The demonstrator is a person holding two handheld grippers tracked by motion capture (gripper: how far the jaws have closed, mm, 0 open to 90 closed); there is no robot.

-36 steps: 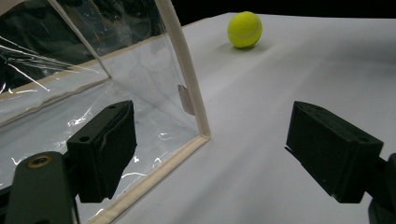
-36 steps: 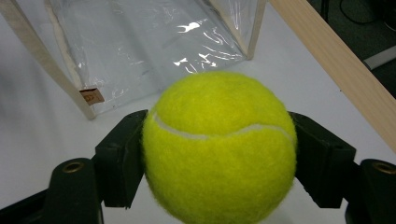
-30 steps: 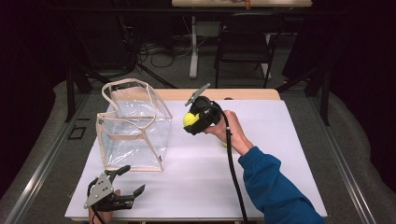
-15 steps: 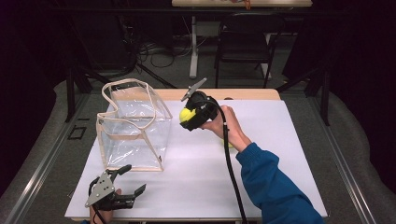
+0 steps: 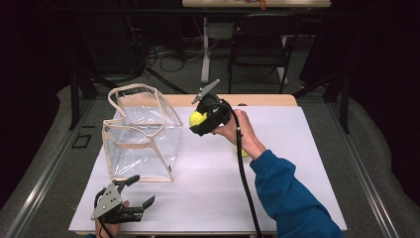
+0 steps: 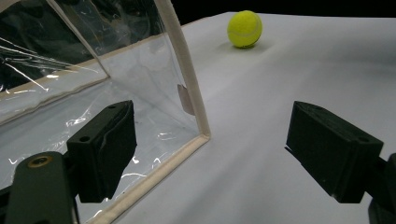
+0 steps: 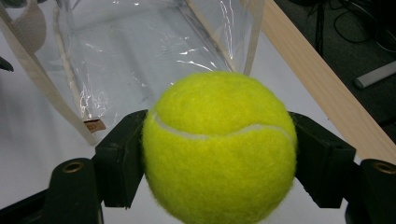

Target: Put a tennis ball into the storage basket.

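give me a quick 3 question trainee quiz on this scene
1. True or false: the right claw is shut on a ball.
2. Which claw is open? A left, B right
3. Fill in: a second ball lies on the ____.

Key: 1 true. 2 A, the left claw is open beside the clear bag. 3 table.
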